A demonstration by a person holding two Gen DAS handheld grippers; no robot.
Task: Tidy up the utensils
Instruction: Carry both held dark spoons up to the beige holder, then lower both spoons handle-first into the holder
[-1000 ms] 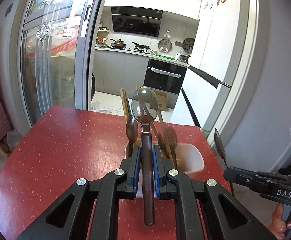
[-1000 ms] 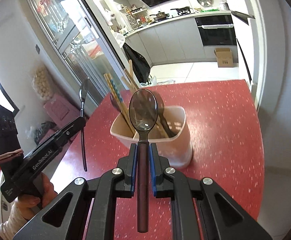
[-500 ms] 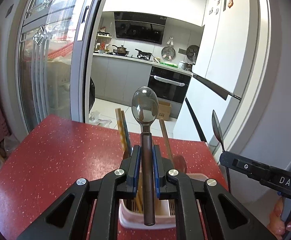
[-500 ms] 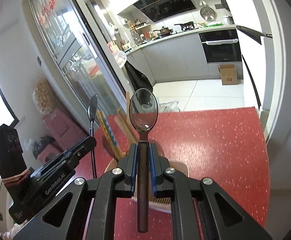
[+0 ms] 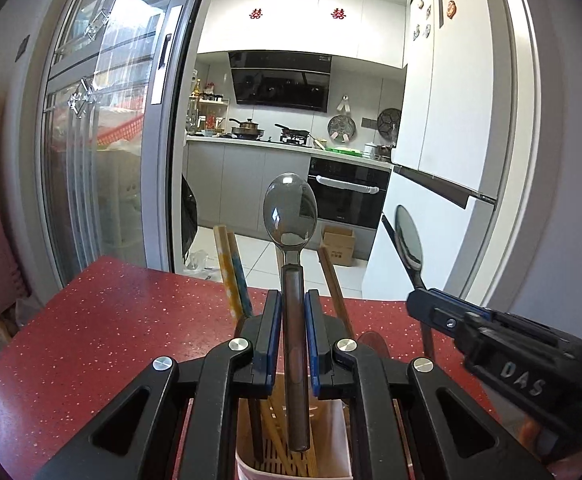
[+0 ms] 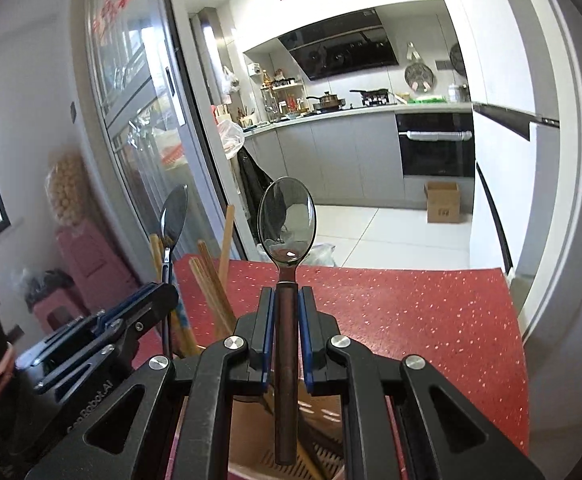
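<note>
Left black two-finger gripper with blue pads (image 5: 293,312), closed on the dark brown handle of a steel spoon with a polished oval bowl (image 5: 290,216), spoon upright, bowl uppermost, handle end hanging just above the open mouth of a pale plastic utensil holder (image 5: 247,458) directly below. Inside the holder: wooden chopsticks (image 5: 333,280) and a yellow-and-blue patterned pair (image 5: 233,270), leaning and projecting above the rim. Right black two-finger gripper with blue pads (image 6: 287,312), likewise clamped on the brown handle of a second steel spoon (image 6: 287,220), held upright, bowl up, lower handle end over the slotted floor of the same holder, seen in the right wrist view beneath the fingers. Each tool visible from the other's camera: right gripper at the right edge of the left wrist view, left gripper at the lower left of the right wrist view, each with its spoon standing up. Holder resting on a red speckled tabletop (image 6: 411,304). Beyond the table: sliding glass door (image 5: 91,152), grey kitchen cabinets with a black built-in oven (image 6: 435,144), white refrigerator (image 5: 443,128), cardboard box (image 6: 443,202) on the tiled floor.
</note>
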